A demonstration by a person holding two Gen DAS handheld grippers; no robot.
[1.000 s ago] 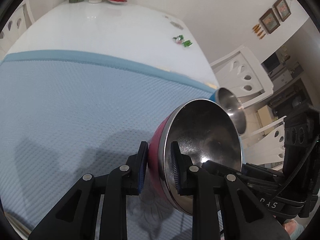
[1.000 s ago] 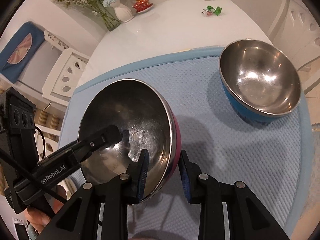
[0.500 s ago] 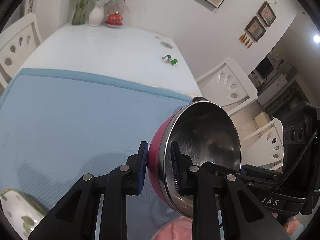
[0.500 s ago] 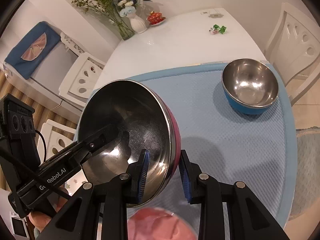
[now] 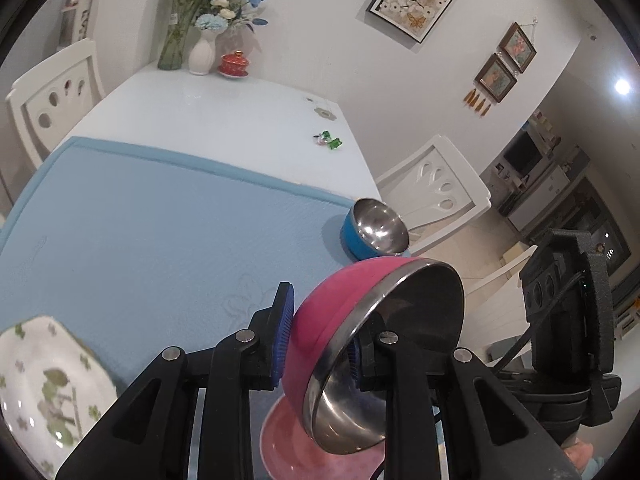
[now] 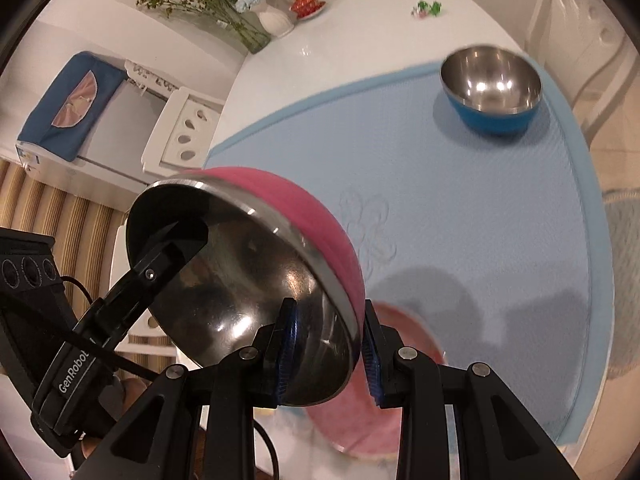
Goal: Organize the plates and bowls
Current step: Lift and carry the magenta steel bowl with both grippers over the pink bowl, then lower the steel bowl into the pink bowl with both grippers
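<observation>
1. Around the scene: a white table (image 5: 208,120) under a blue mat (image 5: 160,220), a vase of flowers (image 5: 202,46) at the upper left, and white chairs (image 5: 436,184).
2. The pink bowl (image 5: 332,308) hangs tilted at lower centre, above a pink plate (image 5: 288,444). The left gripper (image 5: 318,340) and the right gripper (image 6: 328,350) both clamp its rim, jaws narrow.
3. Count: two bowls, the pink one and a blue bowl (image 5: 374,230) at the mat's right edge; two plates, the pink one and a floral plate (image 5: 44,388) at lower left.
</observation>
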